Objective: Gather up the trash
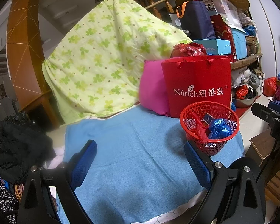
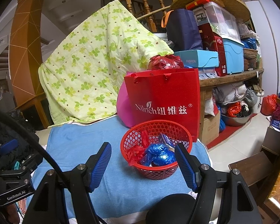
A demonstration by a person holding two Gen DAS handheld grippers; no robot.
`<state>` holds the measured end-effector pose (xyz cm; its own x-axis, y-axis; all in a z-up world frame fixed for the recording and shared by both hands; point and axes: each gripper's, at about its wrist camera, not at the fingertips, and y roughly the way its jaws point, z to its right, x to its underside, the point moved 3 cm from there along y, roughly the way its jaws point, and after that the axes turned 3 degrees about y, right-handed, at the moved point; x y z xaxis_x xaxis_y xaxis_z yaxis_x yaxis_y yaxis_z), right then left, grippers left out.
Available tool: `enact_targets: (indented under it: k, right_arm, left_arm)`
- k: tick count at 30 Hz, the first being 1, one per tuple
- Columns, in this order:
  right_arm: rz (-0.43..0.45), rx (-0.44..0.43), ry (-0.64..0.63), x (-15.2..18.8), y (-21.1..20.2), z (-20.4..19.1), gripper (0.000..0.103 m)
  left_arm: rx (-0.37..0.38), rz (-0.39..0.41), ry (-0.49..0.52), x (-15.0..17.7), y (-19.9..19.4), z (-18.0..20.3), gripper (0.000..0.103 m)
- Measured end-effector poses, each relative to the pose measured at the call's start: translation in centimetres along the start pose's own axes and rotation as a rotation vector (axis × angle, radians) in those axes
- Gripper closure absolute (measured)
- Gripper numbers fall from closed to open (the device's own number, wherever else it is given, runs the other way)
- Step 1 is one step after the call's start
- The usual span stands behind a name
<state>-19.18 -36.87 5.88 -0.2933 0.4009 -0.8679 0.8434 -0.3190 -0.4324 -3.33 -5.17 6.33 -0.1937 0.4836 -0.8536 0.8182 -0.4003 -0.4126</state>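
A red plastic mesh basket (image 1: 211, 140) (image 2: 155, 169) stands on a blue towel (image 1: 132, 149) (image 2: 78, 149). In it lie a crumpled blue wrapper (image 1: 219, 128) (image 2: 158, 155), a red scrap (image 1: 200, 130) (image 2: 135, 153) and a small blue packet (image 1: 208, 119) (image 2: 165, 139). My left gripper (image 1: 140, 145) is open and empty above the towel, left of the basket. My right gripper (image 2: 142, 147) is open and empty just in front of the basket, its right finger (image 2: 184, 165) beside the rim.
A red Nilrich paper bag (image 1: 197, 85) (image 2: 164, 100) stands behind the basket, a pink cushion (image 1: 152, 89) beside it. A green clover quilt (image 1: 106, 56) drapes behind. Cluttered shelves with boxes (image 2: 231, 54) stand to the right. A dark stool (image 2: 252, 169) stands on the floor.
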Motion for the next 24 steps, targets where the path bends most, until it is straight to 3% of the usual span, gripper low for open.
enact_targets:
  k: [24]
  right_arm:
    - [0.012, 0.035, 0.002, 0.04, -0.2, 0.46, 0.026]
  left_arm:
    - [0.0, 0.004, 0.011, 0.11, 0.05, 0.13, 0.009]
